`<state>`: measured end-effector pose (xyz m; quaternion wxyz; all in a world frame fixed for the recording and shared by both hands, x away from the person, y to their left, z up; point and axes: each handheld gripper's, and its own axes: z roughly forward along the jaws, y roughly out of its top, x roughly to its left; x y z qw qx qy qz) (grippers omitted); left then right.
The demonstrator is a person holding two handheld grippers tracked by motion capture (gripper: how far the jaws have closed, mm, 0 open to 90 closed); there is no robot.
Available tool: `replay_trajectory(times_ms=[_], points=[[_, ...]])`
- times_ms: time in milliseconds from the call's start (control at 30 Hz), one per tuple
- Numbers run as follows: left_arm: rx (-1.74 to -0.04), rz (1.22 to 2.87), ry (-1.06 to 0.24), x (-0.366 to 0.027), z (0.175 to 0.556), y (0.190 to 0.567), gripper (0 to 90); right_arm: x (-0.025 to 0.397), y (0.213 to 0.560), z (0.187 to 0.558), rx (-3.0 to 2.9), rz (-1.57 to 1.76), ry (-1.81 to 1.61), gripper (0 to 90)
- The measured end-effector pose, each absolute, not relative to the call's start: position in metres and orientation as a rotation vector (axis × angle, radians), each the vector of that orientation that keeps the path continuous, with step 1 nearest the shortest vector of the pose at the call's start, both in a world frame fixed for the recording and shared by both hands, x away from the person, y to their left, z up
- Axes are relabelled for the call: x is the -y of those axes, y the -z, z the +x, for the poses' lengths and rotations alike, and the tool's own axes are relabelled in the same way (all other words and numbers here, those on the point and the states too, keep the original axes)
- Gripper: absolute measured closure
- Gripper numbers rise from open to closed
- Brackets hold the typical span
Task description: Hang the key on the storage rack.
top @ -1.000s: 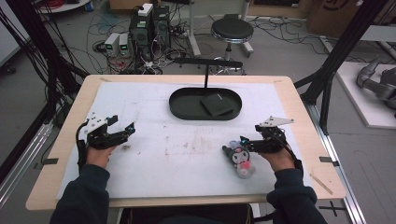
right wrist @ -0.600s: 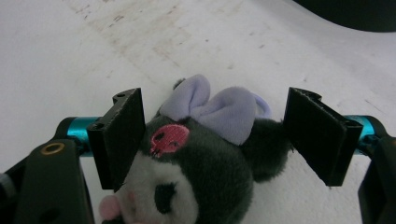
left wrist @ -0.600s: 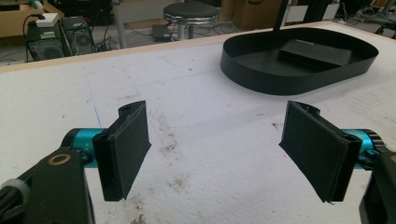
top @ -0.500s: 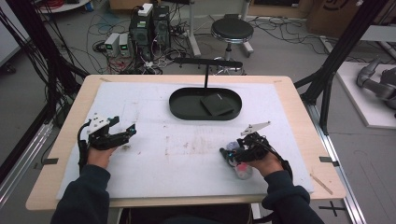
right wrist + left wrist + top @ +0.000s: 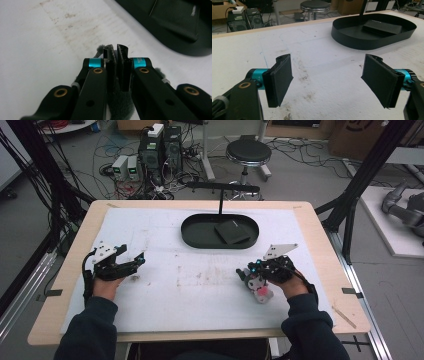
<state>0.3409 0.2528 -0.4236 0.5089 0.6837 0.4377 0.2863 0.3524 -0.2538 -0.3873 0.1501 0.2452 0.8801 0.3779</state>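
right tongs (image 5: 248, 270) clamp the plush toy (image 5: 258, 285) — left tongs (image 5: 134, 262) gape.

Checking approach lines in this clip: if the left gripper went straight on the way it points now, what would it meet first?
Probably the black oval tray. The left gripper, jaws wide open, points over bare white mat toward it; nothing lies between, though depth is unclear.

Wooden desk (image 5: 320, 227), stained white foam mat (image 5: 200, 285) on top; black oval metal tray (image 5: 200, 237) on mat, beyond both grippers' fingers.
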Motion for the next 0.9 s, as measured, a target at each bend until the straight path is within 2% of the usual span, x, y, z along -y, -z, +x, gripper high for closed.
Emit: replay_trajectory(times_ms=[267, 300, 333, 367, 400, 433, 500, 633, 800, 900], points=[[-1.050, 1.645, -0.688, -0.254, 0.342, 0.424, 24.5, 0.238, 0.386, 0.384, -2.626, 0.560, -1.018, 86.5], [-1.050, 1.641, -0.689, -0.254, 0.342, 0.424, 24.5, 0.234, 0.388, 0.385, -2.636, 0.589, -0.992, 83.4], [-1.053, 1.640, -0.687, -0.254, 0.342, 0.424, 24.5, 0.232, 0.389, 0.385, -2.621, 0.615, -0.968, 70.2], [-1.054, 1.640, -0.688, -0.254, 0.341, 0.423, 24.5, 0.230, 0.389, 0.384, -2.574, 0.662, -0.931, 50.3], [-1.053, 1.642, -0.690, -0.254, 0.341, 0.423, 24.5, 0.229, 0.387, 0.381, -2.502, 0.716, -0.891, 43.2], [-1.053, 1.643, -0.691, -0.254, 0.341, 0.423, 24.6, 0.228, 0.385, 0.376, -2.459, 0.740, -0.877, 42.6], [-1.049, 1.646, -0.693, -0.254, 0.340, 0.423, 24.5, 0.229, 0.381, 0.367, -2.374, 0.767, -0.878, 34.5], [-1.048, 1.646, -0.691, -0.253, 0.340, 0.423, 24.5, 0.234, 0.383, 0.345, -2.275, 0.814, -0.919, 29.1], [-1.039, 1.651, -0.691, -0.252, 0.340, 0.423, 24.5, 0.234, 0.404, 0.334, -2.312, 0.801, -0.946, 21.2], [-1.039, 1.648, -0.689, -0.251, 0.340, 0.423, 24.5, 0.229, 0.419, 0.337, -2.371, 0.809, -0.898, 19.9]])
